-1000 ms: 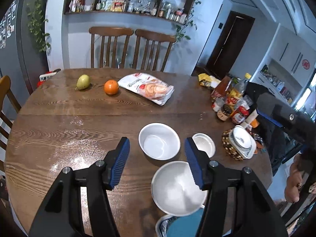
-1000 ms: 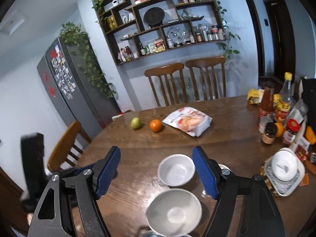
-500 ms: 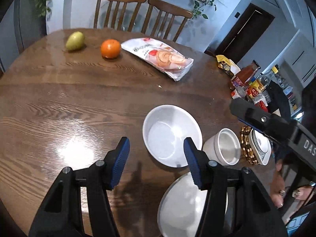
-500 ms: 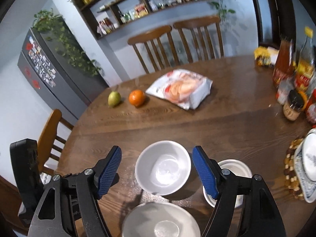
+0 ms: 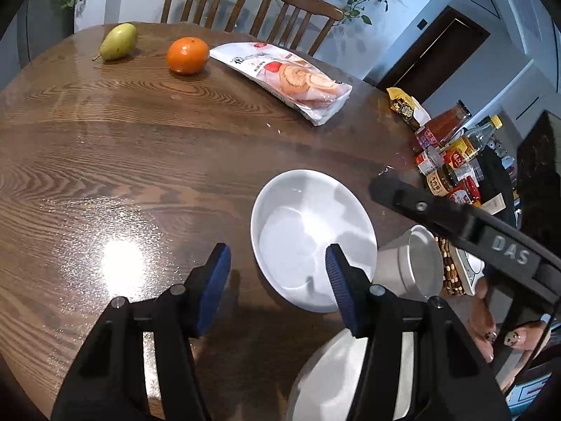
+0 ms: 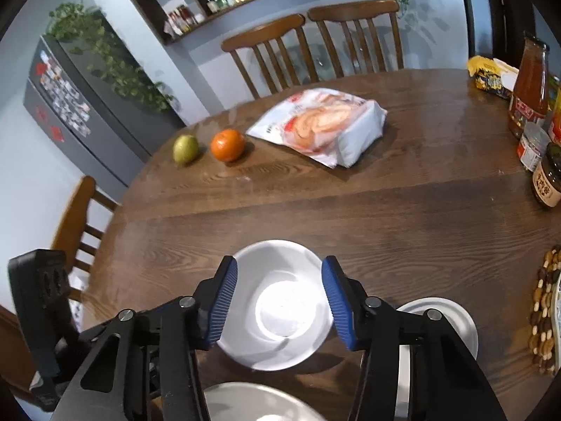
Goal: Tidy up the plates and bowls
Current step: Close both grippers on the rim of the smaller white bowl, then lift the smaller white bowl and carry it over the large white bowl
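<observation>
I am working toward the white bowl, which is sitting on the wooden table near its near edge, with a small white cup just beside it toward the right edge and another white dish closer to me. My right gripper has just been narrowing its jaws, which are framing the bowl without clearly pressing on it. My left gripper is hanging released, one finger over the bowl's near rim. I am judging the bowl as glazed ceramic: stiff, fairly heavy, slippery and chippable, so I am planning to pinch its rim wall.
</observation>
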### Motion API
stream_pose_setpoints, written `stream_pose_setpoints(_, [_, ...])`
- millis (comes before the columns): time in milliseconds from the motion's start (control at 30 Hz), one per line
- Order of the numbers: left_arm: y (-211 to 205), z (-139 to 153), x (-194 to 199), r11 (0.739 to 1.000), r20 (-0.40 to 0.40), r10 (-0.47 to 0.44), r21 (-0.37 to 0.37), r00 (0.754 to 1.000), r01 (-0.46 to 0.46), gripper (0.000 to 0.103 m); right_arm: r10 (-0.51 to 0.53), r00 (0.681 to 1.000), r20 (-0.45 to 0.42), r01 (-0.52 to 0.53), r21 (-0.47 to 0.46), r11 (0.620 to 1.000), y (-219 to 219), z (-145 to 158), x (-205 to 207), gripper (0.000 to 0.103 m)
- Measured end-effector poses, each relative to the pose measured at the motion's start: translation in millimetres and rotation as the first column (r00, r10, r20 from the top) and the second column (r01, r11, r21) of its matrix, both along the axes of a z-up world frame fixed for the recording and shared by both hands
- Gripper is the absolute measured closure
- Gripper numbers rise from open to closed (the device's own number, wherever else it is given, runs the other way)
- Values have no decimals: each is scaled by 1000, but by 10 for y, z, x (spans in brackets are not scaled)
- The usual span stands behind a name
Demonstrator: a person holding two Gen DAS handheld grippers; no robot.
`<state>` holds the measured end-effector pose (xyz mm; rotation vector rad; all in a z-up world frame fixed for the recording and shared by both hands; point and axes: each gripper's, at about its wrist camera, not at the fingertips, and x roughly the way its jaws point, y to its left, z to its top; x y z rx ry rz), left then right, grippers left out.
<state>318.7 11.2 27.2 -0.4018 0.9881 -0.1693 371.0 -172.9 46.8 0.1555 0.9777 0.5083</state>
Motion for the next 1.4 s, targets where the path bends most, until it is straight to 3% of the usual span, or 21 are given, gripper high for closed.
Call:
stream_pose_setpoints(433, [-88,-190,82,1000,-33,-14,27,999,15,54,-5,998,-57,0,-83,997,77,-237,140,50])
stream_pose_setpoints(633, [-101,-233,94,1000,-39,-19,21,999,20,55,7,996,-93,-14,-80,997,121,-330,176,50])
stream_pose_setpoints(800, [-122,-262,99,998,-50,-50,-39,998,48,56,25,995,-99,-32,-76,997,174,-355,162,50])
stream_pose_setpoints(1400, [-85,-127,30,1000,-9,-14,-3,1000,14,57,46,997,-69,-49,-47,998,223,-288,106,50])
